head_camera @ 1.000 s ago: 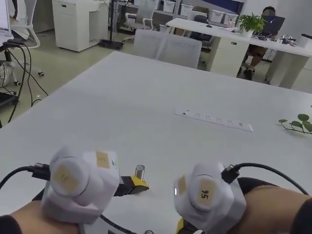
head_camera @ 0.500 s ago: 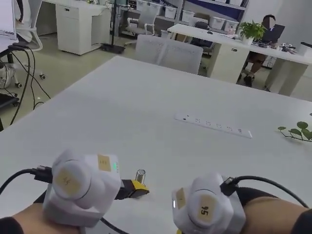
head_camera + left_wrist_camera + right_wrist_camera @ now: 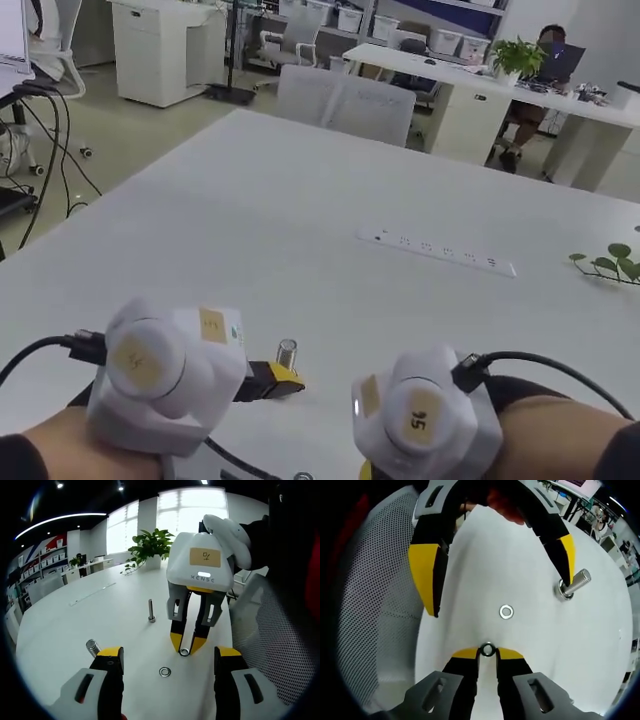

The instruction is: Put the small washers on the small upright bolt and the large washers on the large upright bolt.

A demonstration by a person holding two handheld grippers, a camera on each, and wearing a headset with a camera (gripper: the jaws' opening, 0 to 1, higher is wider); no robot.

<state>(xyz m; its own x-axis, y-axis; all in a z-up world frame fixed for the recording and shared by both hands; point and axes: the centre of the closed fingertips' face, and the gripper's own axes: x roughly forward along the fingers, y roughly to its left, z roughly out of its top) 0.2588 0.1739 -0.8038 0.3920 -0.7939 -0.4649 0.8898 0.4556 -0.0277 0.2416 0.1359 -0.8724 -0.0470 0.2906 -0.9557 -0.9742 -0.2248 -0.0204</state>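
White tabletop; round steel washer in right hand-held gripper

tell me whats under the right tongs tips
A washer sits on the table between the right tongs' tips, apparently pinched. A second washer lies loose just beyond. Whatever is directly beneath the tips is covered.

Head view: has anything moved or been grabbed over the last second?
Barely. The right gripper, pinching a washer, has dropped slightly toward the person; the rest of the shift is the camera's. The left gripper, the large bolt beside it and the power strip stayed put. No grab or release shows.
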